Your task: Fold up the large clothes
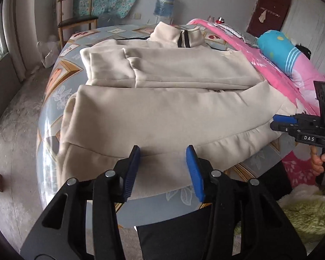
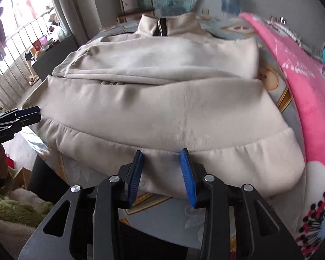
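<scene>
Left gripper [image 1: 164,149] and right gripper [image 2: 161,152] parted, empty, over cream jacket [image 1: 162,112] hem.

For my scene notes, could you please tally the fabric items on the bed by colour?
Cream: 1, zip-collar fleece jacket
Pink: 1, floral quilt
Turquoise: 1, striped cushion
Total: 3

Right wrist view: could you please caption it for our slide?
Right gripper with open jaws at the hem of a cream jacket lying on a patterned table.
</scene>
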The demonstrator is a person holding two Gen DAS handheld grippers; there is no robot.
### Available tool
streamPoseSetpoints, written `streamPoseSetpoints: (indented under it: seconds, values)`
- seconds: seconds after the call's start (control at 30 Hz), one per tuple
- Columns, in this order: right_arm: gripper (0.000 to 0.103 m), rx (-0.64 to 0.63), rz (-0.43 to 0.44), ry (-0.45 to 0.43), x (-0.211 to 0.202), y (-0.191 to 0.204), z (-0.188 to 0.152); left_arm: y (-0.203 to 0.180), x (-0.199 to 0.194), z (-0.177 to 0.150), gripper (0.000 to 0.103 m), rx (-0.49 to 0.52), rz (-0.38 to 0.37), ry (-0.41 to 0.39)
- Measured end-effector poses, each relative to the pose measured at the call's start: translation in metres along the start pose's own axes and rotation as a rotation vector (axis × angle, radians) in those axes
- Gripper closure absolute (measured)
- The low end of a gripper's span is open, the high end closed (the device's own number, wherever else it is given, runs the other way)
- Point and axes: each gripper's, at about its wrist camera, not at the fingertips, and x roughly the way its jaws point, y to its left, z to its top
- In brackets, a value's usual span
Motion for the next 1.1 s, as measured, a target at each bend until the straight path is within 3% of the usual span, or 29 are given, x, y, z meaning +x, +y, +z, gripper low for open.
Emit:
streamPoseSetpoints:
  seconds: [0.07, 0.13, 0.17, 0.23, 0.37, 0.4, 0.5, 0.57, 0.7, 0.9, 1.1]
  values:
    - [0.059, 0.015, -0.041, -0.046, -0.016, -0.008, 0.001, 0.007, -0.014, 0.001, 0.059, -0.009, 0.033, -0.036]
    - [0.049, 0.067, -0.087, -0.068, -0.021, -0.023, 0.000, 0.023, -0.017, 0.001, 0.050, -0.038, 0.091, -0.050]
    - [0.043, 0.092, -0.111, -0.062, -0.019, -0.030, -0.002, 0.033, -0.014, -0.002, 0.050, -0.066, 0.116, -0.030]
    - [0.041, 0.129, -0.142, 0.006, 0.000, -0.044, -0.007, 0.051, -0.002, -0.003, 0.053, -0.129, 0.095, 0.003]
    - [0.041, 0.088, -0.147, -0.017, -0.012, -0.035, 0.002, 0.046, -0.012, 0.010, 0.051, -0.117, 0.102, -0.009]
    - [0.040, 0.089, -0.139, -0.036, -0.018, -0.034, 0.005, 0.044, -0.017, 0.013, 0.046, -0.115, 0.103, -0.021]
    - [0.027, 0.122, -0.086, -0.095, -0.033, -0.038, 0.026, 0.044, -0.028, 0.031, 0.036, -0.123, 0.120, -0.048]
    - [0.025, 0.139, -0.052, -0.117, -0.040, -0.043, 0.041, 0.046, -0.031, 0.047, 0.032, -0.133, 0.132, -0.049]
    - [0.021, 0.142, -0.006, -0.149, -0.040, -0.049, 0.088, 0.053, -0.026, 0.098, 0.029, -0.151, 0.159, -0.058]
    - [0.021, 0.198, 0.148, -0.145, -0.010, -0.065, 0.178, 0.052, 0.000, 0.187, 0.024, -0.118, 0.124, -0.099]
    - [0.021, 0.257, 0.170, -0.077, 0.058, -0.088, 0.277, 0.038, 0.069, 0.273, 0.024, -0.062, 0.086, -0.068]
